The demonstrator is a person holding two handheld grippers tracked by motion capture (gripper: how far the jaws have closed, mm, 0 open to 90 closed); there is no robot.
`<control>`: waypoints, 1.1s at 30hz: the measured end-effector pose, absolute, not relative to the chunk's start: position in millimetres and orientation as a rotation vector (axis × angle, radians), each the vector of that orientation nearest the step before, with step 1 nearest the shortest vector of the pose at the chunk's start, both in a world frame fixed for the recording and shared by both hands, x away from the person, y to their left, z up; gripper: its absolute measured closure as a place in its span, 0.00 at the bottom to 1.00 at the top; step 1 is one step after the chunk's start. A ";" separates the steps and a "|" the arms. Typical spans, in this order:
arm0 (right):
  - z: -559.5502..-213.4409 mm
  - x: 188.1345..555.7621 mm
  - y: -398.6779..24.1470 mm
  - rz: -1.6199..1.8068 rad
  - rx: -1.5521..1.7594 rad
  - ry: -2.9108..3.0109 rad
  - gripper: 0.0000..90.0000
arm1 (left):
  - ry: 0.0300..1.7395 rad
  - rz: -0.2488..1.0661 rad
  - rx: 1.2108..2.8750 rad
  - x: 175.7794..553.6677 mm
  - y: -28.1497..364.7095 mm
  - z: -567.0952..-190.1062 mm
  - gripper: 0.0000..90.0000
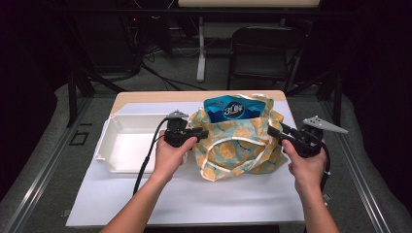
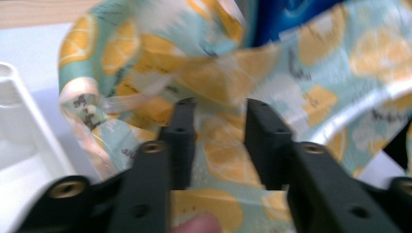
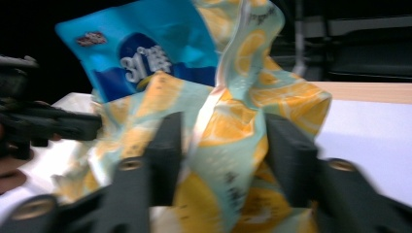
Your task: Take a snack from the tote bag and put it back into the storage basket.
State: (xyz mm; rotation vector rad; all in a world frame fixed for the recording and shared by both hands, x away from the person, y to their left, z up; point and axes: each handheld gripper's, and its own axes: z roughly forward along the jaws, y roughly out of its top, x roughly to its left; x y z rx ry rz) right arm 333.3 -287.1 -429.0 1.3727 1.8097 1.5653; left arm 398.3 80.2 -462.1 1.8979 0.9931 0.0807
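A cloth bag [image 1: 238, 145] printed with orange slices stands on the table, and a blue snack pouch [image 1: 233, 109] sticks up out of its mouth. My left gripper [image 1: 204, 132] is at the bag's left side. In the left gripper view its jaws [image 2: 221, 104] stand apart with the bag's fabric [image 2: 316, 63] between and beyond them, not pinched. My right gripper [image 1: 271, 130] is at the bag's right edge. In the right gripper view a fold of the bag [image 3: 286, 97] lies between its spread jaws [image 3: 223, 116], with the pouch [image 3: 145, 53] above and the left gripper [image 3: 92, 124] beyond.
An open white tray [image 1: 121, 141] lies just left of the bag, close to my left hand. A white sheet [image 1: 194, 199] covers the wooden table, with bare room in front of the bag. A dark chair [image 1: 265, 48] stands behind the table.
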 end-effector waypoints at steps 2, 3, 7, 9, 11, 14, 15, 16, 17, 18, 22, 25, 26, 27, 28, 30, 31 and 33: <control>-428.8 331.0 -288.1 1.585 1.371 1.789 0.85 | 0.984 0.069 1.932 396.3 77.9 -465.2 0.90; -427.1 328.9 -287.9 1.561 1.359 1.779 0.91 | 0.979 0.067 1.939 395.4 77.1 -467.2 0.94; -423.5 324.4 -288.2 1.450 1.328 1.757 1.00 | 0.983 0.073 1.926 389.9 74.4 -474.4 1.00; -425.4 323.7 -291.3 1.436 1.341 1.750 1.00 | 0.993 0.071 1.905 387.4 74.6 -475.7 1.00; -428.8 322.7 -293.2 1.400 1.351 1.747 1.00 | 0.990 0.080 1.903 384.9 74.5 -475.9 1.00; -435.0 322.4 -296.1 1.383 1.375 1.753 1.00 | 1.005 0.117 1.890 380.6 76.1 -476.8 1.00; -437.3 322.2 -296.0 1.380 1.379 1.749 1.00 | 1.016 0.118 1.886 379.6 77.1 -477.8 1.00; -439.3 321.7 -295.9 1.364 1.383 1.755 1.00 | 1.021 0.109 1.895 379.1 78.6 -479.0 1.00; -441.7 321.4 -295.8 1.360 1.382 1.764 1.00 | 1.026 0.102 1.895 378.2 78.8 -481.2 1.00; -443.8 320.6 -295.6 1.354 1.384 1.771 1.00 | 1.029 0.104 1.899 376.8 78.9 -483.2 1.00; -448.6 315.7 -295.7 1.385 1.367 1.780 1.00 | 1.033 0.099 1.864 372.3 84.0 -484.2 0.99; -448.7 313.7 -296.3 1.384 1.361 1.772 1.00 | 1.013 0.152 1.797 369.7 89.5 -477.9 0.79; -448.4 313.6 -297.3 1.382 1.355 1.769 1.00 | 1.006 0.174 1.777 369.4 91.4 -476.1 0.73; -448.0 313.3 -297.7 1.380 1.354 1.762 1.00 | 1.010 0.203 1.773 370.2 93.2 -474.6 0.66; -447.7 313.0 -298.1 1.385 1.353 1.763 1.00 | 1.031 0.217 1.756 371.6 93.9 -474.0 0.58; -447.5 312.4 -298.4 1.389 1.341 1.769 1.00 | 1.051 0.228 1.727 376.4 96.9 -473.5 0.49; -447.9 312.2 -298.2 1.394 1.340 1.761 1.00 | 1.065 0.234 1.723 379.2 97.7 -472.9 0.48; -448.4 311.8 -298.5 1.410 1.339 1.755 1.00 | 1.092 0.276 1.716 384.6 98.5 -471.1 0.44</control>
